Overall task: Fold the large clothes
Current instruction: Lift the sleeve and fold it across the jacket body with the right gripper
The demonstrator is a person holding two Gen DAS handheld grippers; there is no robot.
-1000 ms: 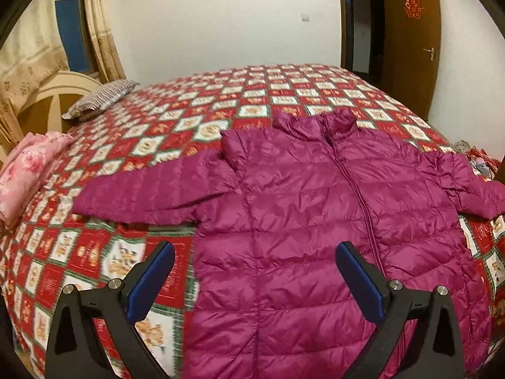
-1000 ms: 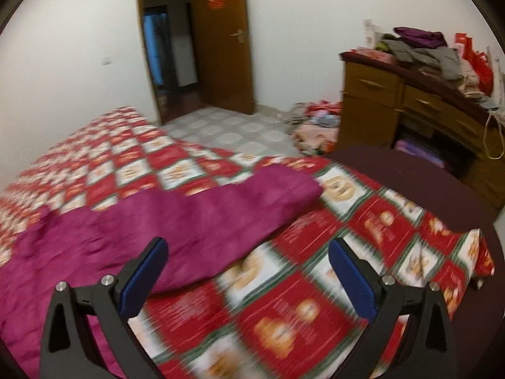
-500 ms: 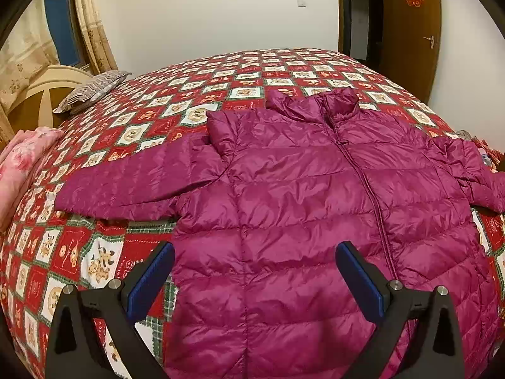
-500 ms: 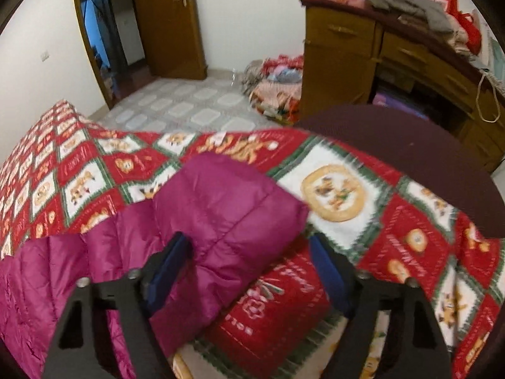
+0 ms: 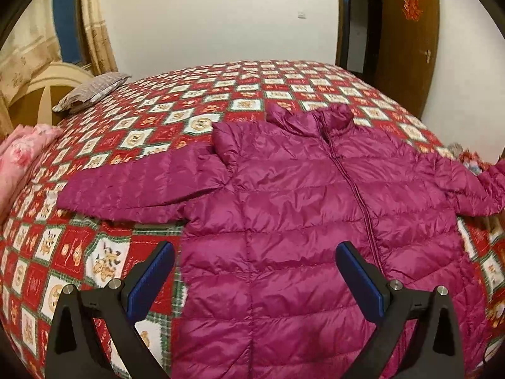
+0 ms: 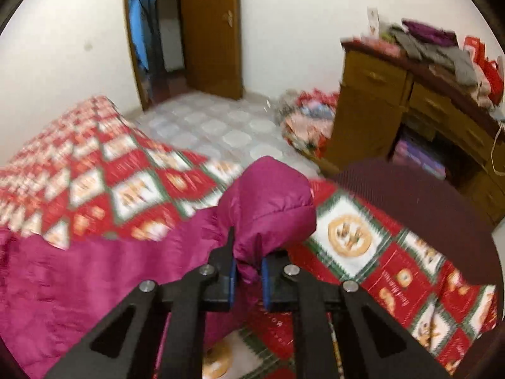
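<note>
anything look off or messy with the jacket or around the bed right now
The jacket lies flat, zipped, sleeves spread. Its right cuff is bunched up, pinched in the right gripper, whose fingers just closed on it. Otherwise only a clothes heap on the floor beside the dresser.

Both wrist views angled down over bed (image 5: pixel 221 94), close, sharing magenta jacket (image 5: pixel 300 221)

dim warm light — rt view blurred

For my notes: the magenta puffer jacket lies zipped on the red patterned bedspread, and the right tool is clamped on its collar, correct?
Not quite: the right tool is clamped on the sleeve end, not the collar, as the right wrist view shows. The rest stands.
</note>
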